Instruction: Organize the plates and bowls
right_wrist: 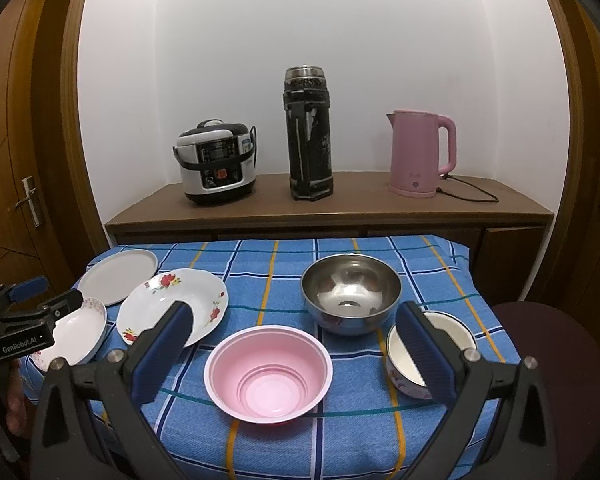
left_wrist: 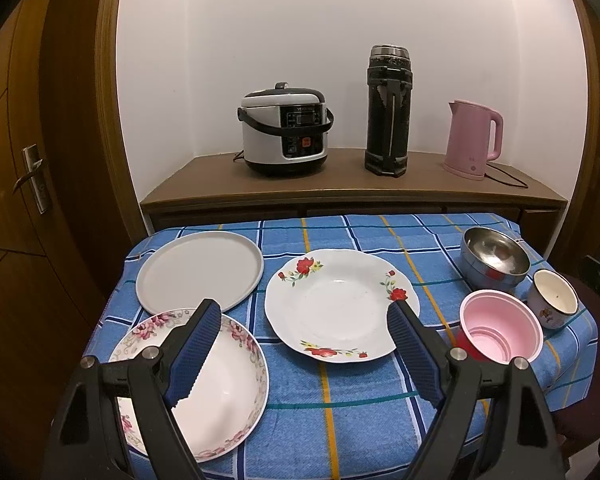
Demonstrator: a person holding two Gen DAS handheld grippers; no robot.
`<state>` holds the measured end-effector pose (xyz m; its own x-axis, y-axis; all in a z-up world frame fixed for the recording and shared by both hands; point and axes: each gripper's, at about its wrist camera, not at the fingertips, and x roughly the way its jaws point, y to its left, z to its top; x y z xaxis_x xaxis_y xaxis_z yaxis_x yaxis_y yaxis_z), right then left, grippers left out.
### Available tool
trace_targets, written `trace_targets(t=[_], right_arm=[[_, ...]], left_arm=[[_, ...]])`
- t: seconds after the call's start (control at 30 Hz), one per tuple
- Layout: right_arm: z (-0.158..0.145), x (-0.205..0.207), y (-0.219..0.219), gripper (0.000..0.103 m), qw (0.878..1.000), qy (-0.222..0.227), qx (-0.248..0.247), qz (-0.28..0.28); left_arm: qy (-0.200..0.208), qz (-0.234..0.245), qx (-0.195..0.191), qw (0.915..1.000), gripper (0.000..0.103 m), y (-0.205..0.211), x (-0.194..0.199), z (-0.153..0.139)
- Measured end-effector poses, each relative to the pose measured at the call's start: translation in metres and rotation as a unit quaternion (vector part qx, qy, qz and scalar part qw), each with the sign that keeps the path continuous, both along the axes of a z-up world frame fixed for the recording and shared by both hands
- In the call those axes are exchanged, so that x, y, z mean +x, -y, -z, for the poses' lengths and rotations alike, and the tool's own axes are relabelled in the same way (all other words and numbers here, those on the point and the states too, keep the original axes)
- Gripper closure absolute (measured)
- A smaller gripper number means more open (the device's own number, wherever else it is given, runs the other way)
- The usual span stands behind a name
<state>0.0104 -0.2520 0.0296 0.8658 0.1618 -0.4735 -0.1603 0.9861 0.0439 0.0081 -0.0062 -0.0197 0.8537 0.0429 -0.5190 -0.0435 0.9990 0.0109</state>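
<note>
landmark: red-flower plate [left_wrist: 342, 304], mid cloth. left of it sit the grey plate [left_wrist: 199, 270] (farther back) & the pink-rim bowl [left_wrist: 204, 384] (nearer); right of it the pink plastic bowl [right_wrist: 268, 374], steel bowl [right_wrist: 351, 294] & small enamel bowl [right_wrist: 428, 354]. ceramics judged stiff, glazed, slippery, chip-prone: best taken at the rim, lifted level. plastic bowl likely light, w/ some flex; steel light, slick. left gripper [left_wrist: 304, 320] is spread wide, nothing held, hung above the gap btwn pink-rim bowl & landmark plate. right gripper [right_wrist: 292, 322] equally wide, empty, above the pink plastic bowl, touching nothing.
</note>
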Motion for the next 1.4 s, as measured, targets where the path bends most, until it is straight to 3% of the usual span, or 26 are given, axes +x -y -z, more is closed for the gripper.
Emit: trace_targets(t=[1.4], right_arm=[[0.008, 0.002, -0.016, 0.003, 1.000, -0.013, -0.007, -0.017]], left_arm=[[-0.001, 0.001, -0.010, 1.0000, 0.016, -0.002, -0.002, 0.002]])
